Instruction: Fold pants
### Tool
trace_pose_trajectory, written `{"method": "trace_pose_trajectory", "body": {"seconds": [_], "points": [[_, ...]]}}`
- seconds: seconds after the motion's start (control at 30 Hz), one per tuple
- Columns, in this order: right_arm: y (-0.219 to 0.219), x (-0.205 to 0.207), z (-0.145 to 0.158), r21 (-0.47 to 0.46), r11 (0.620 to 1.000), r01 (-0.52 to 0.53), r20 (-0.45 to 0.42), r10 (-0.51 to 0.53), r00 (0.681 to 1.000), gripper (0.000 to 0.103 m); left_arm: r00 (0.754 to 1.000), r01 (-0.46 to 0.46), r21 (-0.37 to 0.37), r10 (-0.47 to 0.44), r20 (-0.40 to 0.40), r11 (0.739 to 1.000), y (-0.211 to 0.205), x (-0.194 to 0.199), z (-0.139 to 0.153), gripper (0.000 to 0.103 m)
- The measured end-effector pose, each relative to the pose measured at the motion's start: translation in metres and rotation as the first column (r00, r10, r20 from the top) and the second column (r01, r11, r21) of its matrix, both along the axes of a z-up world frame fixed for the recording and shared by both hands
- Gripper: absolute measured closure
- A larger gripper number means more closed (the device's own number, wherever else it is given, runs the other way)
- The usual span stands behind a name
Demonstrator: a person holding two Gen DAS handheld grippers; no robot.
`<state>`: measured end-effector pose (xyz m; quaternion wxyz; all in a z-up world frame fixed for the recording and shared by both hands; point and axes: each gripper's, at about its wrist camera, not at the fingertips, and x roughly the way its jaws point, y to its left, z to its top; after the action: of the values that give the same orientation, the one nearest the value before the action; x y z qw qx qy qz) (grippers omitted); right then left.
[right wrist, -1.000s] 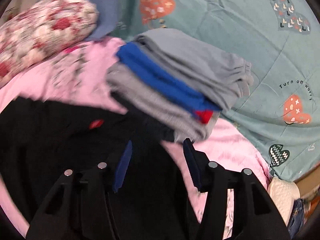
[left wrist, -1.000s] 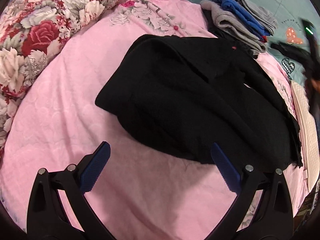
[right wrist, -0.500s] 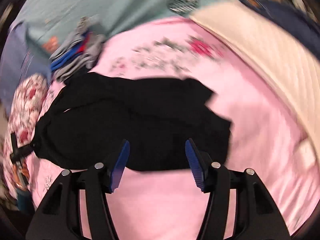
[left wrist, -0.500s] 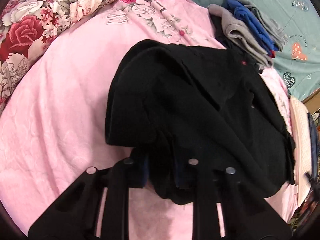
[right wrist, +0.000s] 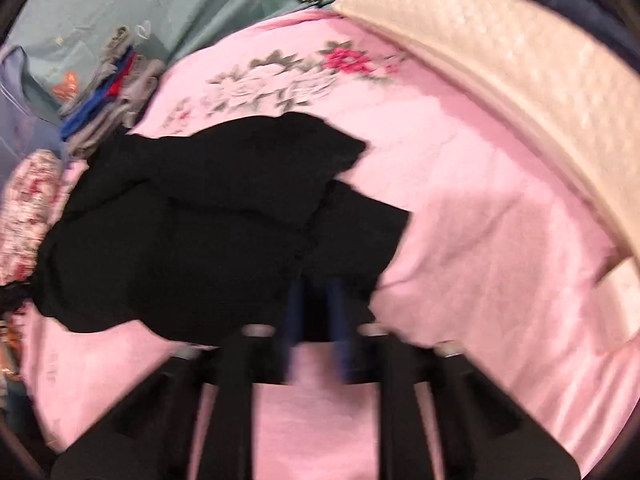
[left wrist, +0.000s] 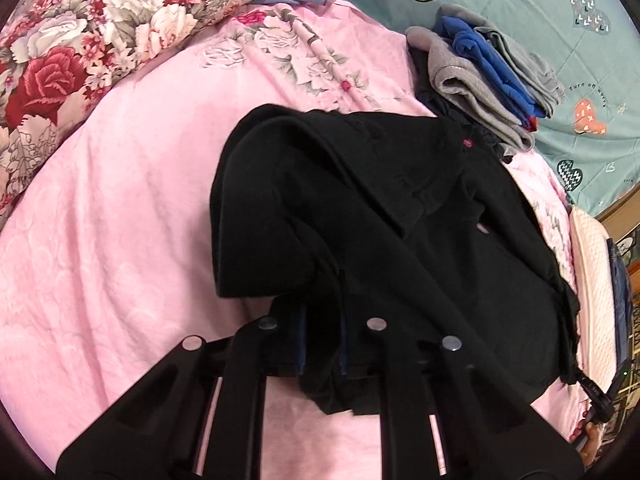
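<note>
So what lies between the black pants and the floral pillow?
Only bare pink bedspread, seen in the left wrist view: nothing rests between the black pants and the floral pillow.

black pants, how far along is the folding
Done: other clothes already lie folded in a stack. In hand: left gripper is shut on the black pants; right gripper looks closed on another edge, though blurred. Left: the pants remain a rumpled heap on the pink blanket.

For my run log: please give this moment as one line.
left claw: shut on black pants | right claw: shut on pants edge | pink bedspread
</note>
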<state>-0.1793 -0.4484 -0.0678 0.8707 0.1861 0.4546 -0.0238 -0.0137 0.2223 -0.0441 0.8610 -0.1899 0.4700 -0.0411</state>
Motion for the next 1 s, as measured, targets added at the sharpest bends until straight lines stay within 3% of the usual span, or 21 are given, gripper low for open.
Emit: {"method": "trace_pose_trajectory", "body": {"seconds": [0.13, 0.27, 0.33, 0.4, 0.5, 0.53, 0.6, 0.63, 0.67, 0.73, 0.8, 0.87, 0.9, 0.97, 1.0], "points": [[-0.001, -0.003, 0.027, -0.059, 0.998, -0.003, 0.044, 0.005, 0.999, 0.098, 0.999, 0.000, -0.092, 0.004, 0.052, 0.996, 0.003, -0.003, 0.023, 0.093], [-0.014, -0.033, 0.084, -0.079, 0.997, 0.019, 0.144, -0.007, 0.990, 0.098, 0.987, -0.017, -0.166, 0.042, 0.152, 0.986, 0.023, -0.022, 0.068, 0.094], [-0.019, -0.048, 0.101, -0.088, 0.996, 0.017, 0.151, -0.003, 0.989, 0.098, 0.979, -0.015, -0.182, 0.051, 0.196, 0.983, 0.034, -0.038, 0.091, 0.094], [-0.019, -0.063, 0.108, -0.133, 0.991, 0.010, 0.116, 0.006, 0.993, 0.098, 0.973, -0.028, -0.145, 0.060, 0.222, 0.989, 0.042, -0.055, 0.107, 0.094], [-0.017, -0.075, 0.085, -0.206, 0.979, -0.008, -0.026, 0.003, 1.000, 0.097, 0.977, -0.060, -0.105, 0.080, 0.196, 0.993, 0.055, -0.070, 0.104, 0.094], [-0.019, -0.076, 0.075, -0.228, 0.974, 0.002, -0.069, -0.019, 0.997, 0.096, 0.983, -0.083, -0.098, 0.098, 0.157, 0.992, 0.064, -0.074, 0.094, 0.094], [-0.021, -0.070, 0.052, -0.333, 0.943, 0.000, -0.177, -0.063, 0.982, 0.082, 0.990, -0.121, -0.106, 0.128, 0.062, 0.987, 0.081, -0.076, 0.068, 0.093], [-0.021, -0.066, 0.049, -0.375, 0.927, 0.004, -0.183, -0.078, 0.980, 0.059, 0.994, -0.113, -0.058, 0.113, -0.002, 0.992, 0.085, -0.072, 0.048, 0.091], [-0.020, -0.062, 0.050, -0.401, 0.916, 0.021, -0.157, -0.091, 0.983, 0.052, 0.994, -0.089, 0.002, 0.089, -0.066, 0.996, 0.087, -0.067, 0.029, 0.087], [-0.012, -0.044, 0.059, -0.385, 0.923, 0.006, -0.067, -0.034, 0.997, 0.052, 0.977, -0.101, 0.083, 0.115, -0.181, 0.991, 0.091, -0.064, -0.007, 0.081], [0.008, -0.022, 0.063, -0.375, 0.925, -0.057, -0.009, 0.058, 0.998, 0.052, 0.979, -0.107, 0.091, 0.121, -0.164, 0.990, 0.094, -0.065, -0.010, 0.071], [0.035, 0.001, 0.056, -0.413, 0.899, -0.143, -0.005, 0.154, 0.988, 0.052, 0.982, -0.134, 0.127, 0.149, -0.113, 0.983, 0.095, -0.071, 0.002, 0.055], [0.055, 0.018, 0.047, -0.465, 0.861, -0.206, -0.030, 0.217, 0.976, 0.052, 0.984, -0.143, 0.181, 0.159, -0.080, 0.973, 0.094, -0.075, 0.014, 0.053], [0.079, 0.035, 0.029, -0.522, 0.803, -0.287, -0.082, 0.287, 0.954, 0.052, 0.985, -0.151, 0.254, 0.168, -0.044, 0.955, 0.097, -0.081, 0.028, 0.038], [0.089, 0.047, 0.016, -0.550, 0.766, -0.334, -0.123, 0.321, 0.939, 0.052, 0.982, -0.172, 0.289, 0.186, -0.022, 0.942, 0.102, -0.086, 0.037, 0.037]]}}
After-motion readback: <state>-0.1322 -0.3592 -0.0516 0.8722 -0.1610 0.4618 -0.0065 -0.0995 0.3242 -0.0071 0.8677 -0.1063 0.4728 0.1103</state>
